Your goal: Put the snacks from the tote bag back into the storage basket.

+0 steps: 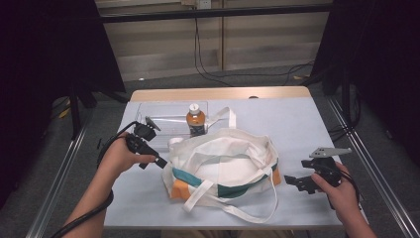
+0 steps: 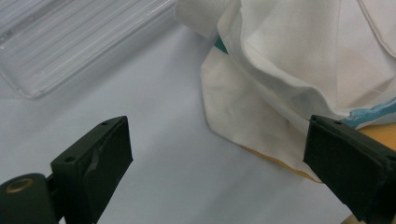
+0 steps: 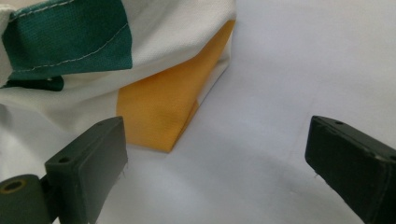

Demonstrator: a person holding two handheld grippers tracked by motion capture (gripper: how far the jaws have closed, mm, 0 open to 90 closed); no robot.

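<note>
Canvas tote bag, white with green and orange panels, lies slumped at the middle of the pale blue worktop, its mouth open and its straps loose. We see the left tool just beside the bag's left edge, jaws apart and holding nothing. The right tool sits near the bag's right orange corner, jaws likewise apart and empty. Behind the bag, an orange drink bottle stands upright in a clear plastic tray.
</note>
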